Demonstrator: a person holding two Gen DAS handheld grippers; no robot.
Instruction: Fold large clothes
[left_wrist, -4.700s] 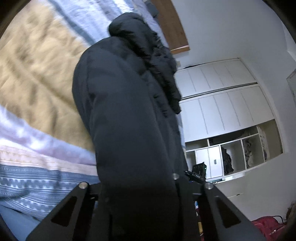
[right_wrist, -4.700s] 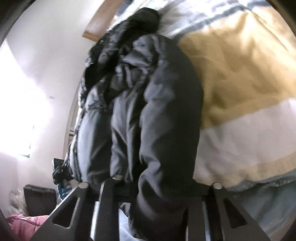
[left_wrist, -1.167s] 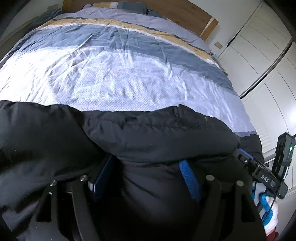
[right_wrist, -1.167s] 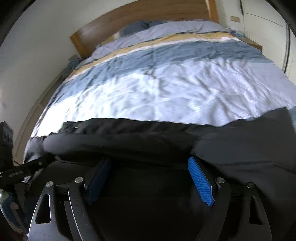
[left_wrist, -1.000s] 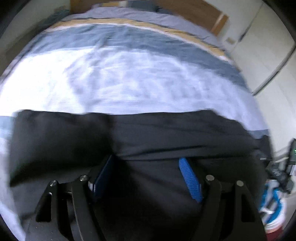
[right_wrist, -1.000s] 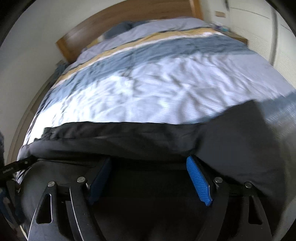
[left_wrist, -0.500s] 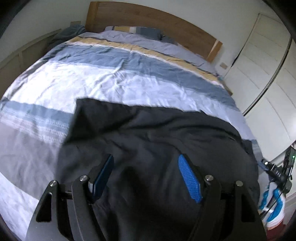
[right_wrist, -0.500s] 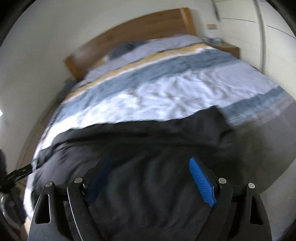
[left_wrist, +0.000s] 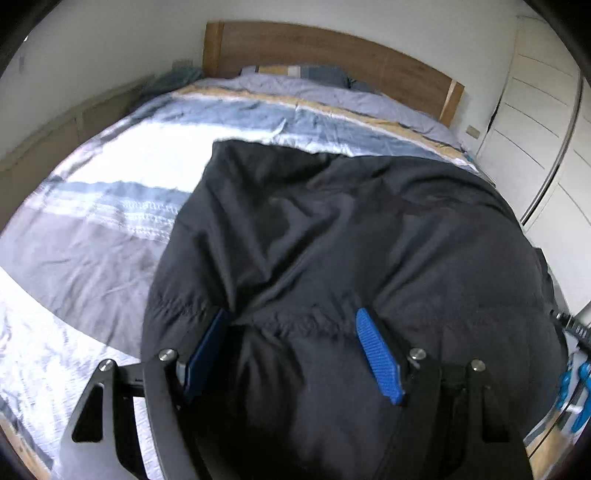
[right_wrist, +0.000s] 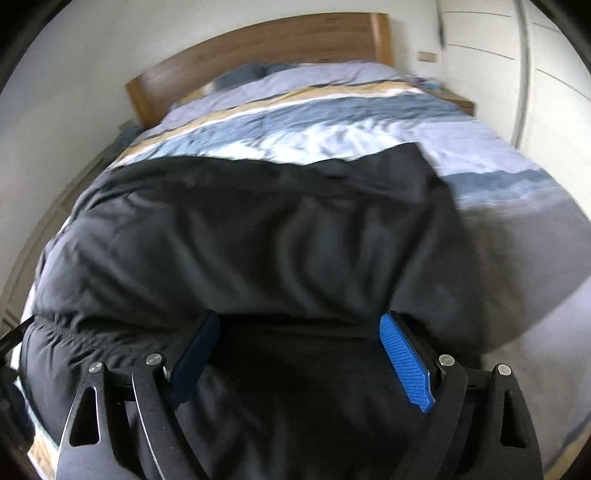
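Observation:
A large black padded jacket (left_wrist: 351, 240) lies spread over the near half of the striped bed (left_wrist: 110, 206); it also fills the right wrist view (right_wrist: 258, 240). My left gripper (left_wrist: 291, 332) is open, its blue pads (left_wrist: 376, 354) wide apart over the jacket's near edge with fabric bulging between them. My right gripper (right_wrist: 299, 332) is open too, its blue pads (right_wrist: 406, 358) spread over the jacket's near hem. Neither holds the cloth.
The bed has a blue, white and tan striped cover (right_wrist: 332, 110) and a wooden headboard (left_wrist: 332, 48). White wardrobe doors (left_wrist: 535, 129) stand to the right. A bedside table (right_wrist: 450, 98) sits by the headboard. Blue items (left_wrist: 576, 391) lie at the left wrist view's right edge.
The jacket has been flung forward and now lies spread flat up the bed. Both grippers have opened, let go, and pulled back and up from the near hem.

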